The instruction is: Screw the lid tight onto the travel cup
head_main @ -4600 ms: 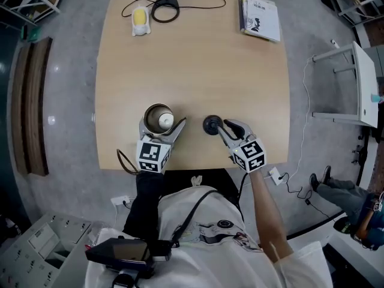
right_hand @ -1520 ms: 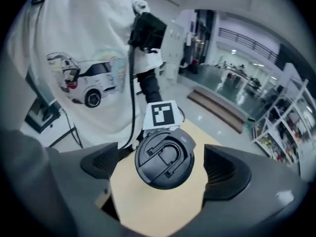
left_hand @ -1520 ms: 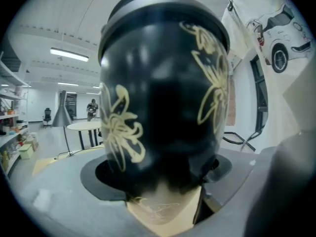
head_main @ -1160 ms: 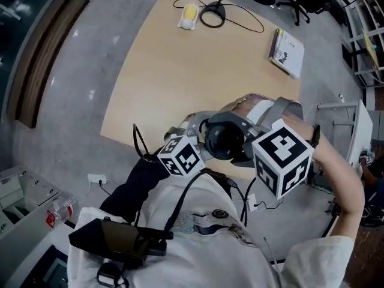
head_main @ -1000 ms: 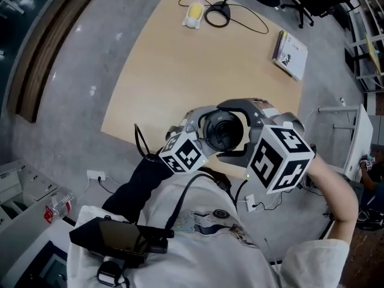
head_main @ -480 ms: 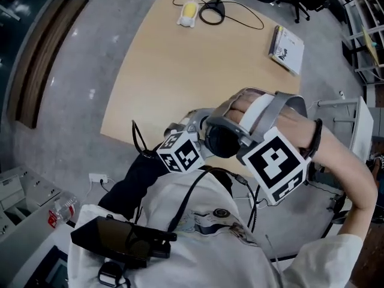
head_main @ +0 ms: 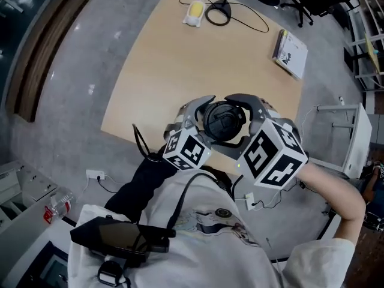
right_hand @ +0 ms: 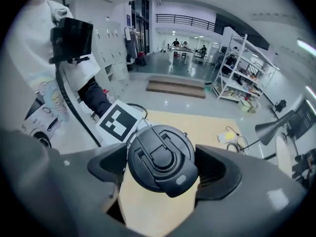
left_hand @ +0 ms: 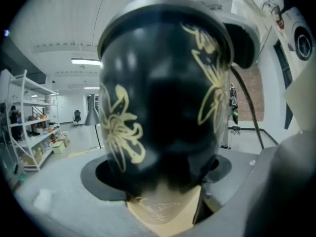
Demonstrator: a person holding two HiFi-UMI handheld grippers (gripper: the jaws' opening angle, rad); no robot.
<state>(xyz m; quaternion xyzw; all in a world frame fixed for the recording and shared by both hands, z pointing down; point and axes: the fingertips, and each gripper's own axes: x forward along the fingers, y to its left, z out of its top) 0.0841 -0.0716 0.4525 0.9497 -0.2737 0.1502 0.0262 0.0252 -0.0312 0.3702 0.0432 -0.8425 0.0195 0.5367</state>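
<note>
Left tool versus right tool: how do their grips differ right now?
The left tool is clamped on the black, gold-flowered body of the travel cup; the right tool has the lid between its jaws. The left tool's grip is shut, while the right tool's jaws are closing on the lid's rim. The left tool meets the cup from the side; the right tool comes at the lid from above. Both bear on the same lidded cup.

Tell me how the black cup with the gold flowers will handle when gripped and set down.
The cup has a glossy, rounded wall that looks slippery, so it may twist in the left tool when the lid is turned. It shows no dent under the grip, so it seems rigid. Laid on its side, it would likely roll.
</note>
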